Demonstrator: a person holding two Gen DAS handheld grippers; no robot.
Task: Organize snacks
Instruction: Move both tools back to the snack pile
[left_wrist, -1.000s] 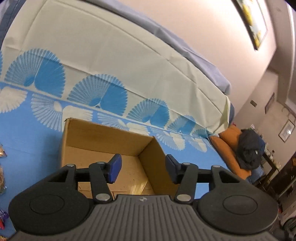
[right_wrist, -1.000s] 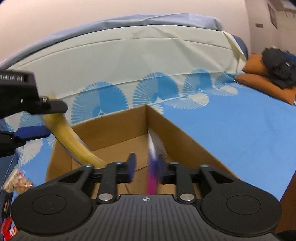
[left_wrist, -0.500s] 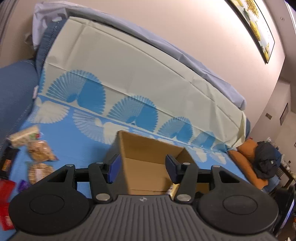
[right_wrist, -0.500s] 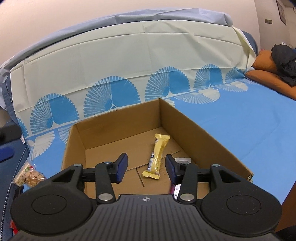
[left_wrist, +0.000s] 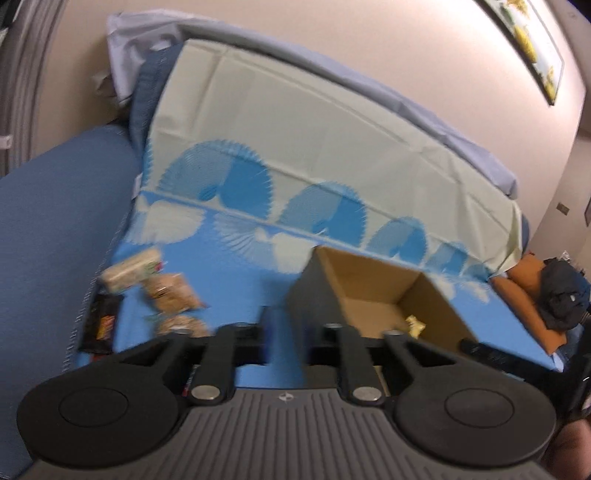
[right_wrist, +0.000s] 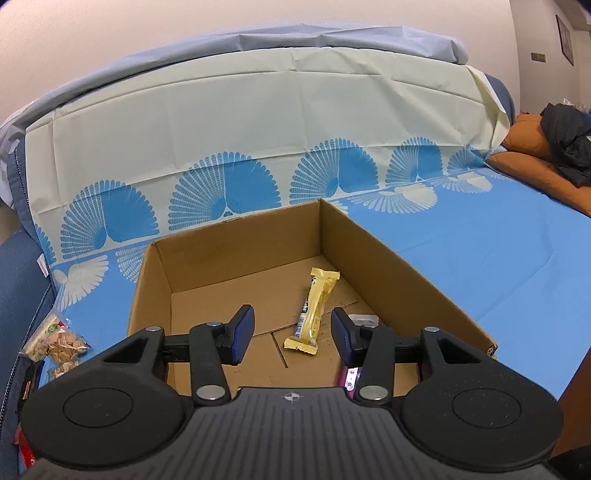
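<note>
An open cardboard box (right_wrist: 388, 266) sits on the blue patterned cloth. A yellow snack bar (right_wrist: 314, 310) lies on its floor, and a purple wrapper (right_wrist: 349, 376) shows low by the near wall. My right gripper (right_wrist: 291, 328) hovers open over the box's near side with nothing between its fingers. In the blurred left wrist view my left gripper (left_wrist: 286, 328) is shut and empty, left of the box (left_wrist: 369, 273). Beyond it on the left lie loose snack bags (left_wrist: 170, 291) and a dark packet (left_wrist: 101, 321).
A blue sofa arm (left_wrist: 55, 221) borders the snack pile on the left. An orange cushion (right_wrist: 535, 147) with dark clothing (right_wrist: 569, 140) on it lies at the far right. The cloth-draped backrest (right_wrist: 258, 129) rises behind the box. A cookie bag (right_wrist: 55, 339) lies left of the box.
My left gripper swung left from over the box toward the snack pile and its jaws came together. The right gripper let go of the purple wrapper and its jaws widened; the yellow bar now lies in the box.
</note>
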